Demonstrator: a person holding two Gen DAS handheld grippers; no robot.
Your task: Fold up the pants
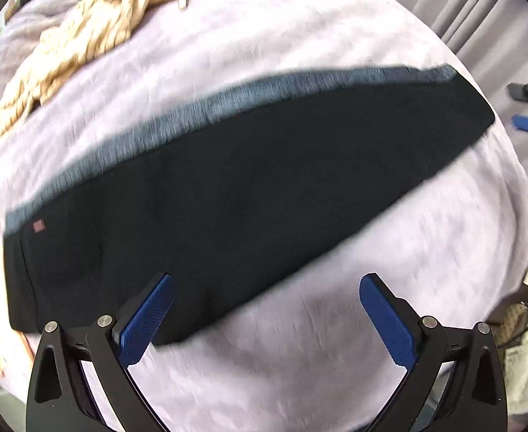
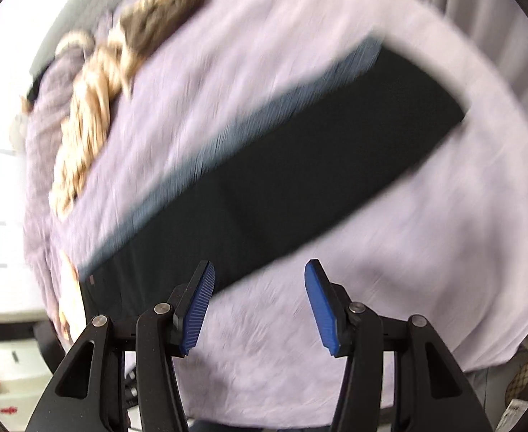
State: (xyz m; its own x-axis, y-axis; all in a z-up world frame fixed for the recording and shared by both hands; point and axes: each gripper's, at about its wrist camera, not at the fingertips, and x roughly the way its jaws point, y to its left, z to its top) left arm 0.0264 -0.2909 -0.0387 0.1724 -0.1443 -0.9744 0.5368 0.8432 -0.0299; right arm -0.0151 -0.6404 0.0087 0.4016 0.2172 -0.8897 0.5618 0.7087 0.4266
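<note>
**Ana:** Above the near edge of the bed, both claws hang empty. The left gripper (image 1: 265,289) has its blue pads spread wide, one finger over the waist end of the black pants (image 1: 228,194), the other over bare blanket. Nothing is pinched, and I can't tell whether that finger touches the cloth.

**Ben:** Same on the other side: the right gripper (image 2: 258,275) is splayed open and holds nothing, with its tips near the lower edge of the pants (image 2: 282,180).

**Ana:** Those pants lie flat on the lilac fleece blanket (image 1: 300,360), already doubled leg over leg, with a grey-blue strip along the far edge. The waistband sits to the left, the hems far off to the right.

**Ben:** So the next fold looks lengthwise, I'd say. Best to pinch both layers at one end, a claw at each corner, then carry it across low and level so the legs stay stacked.

**Ana:** Agreed. Further out, a tan garment (image 1: 84,36) lies bunched at the far side, well apart from the work.
</note>
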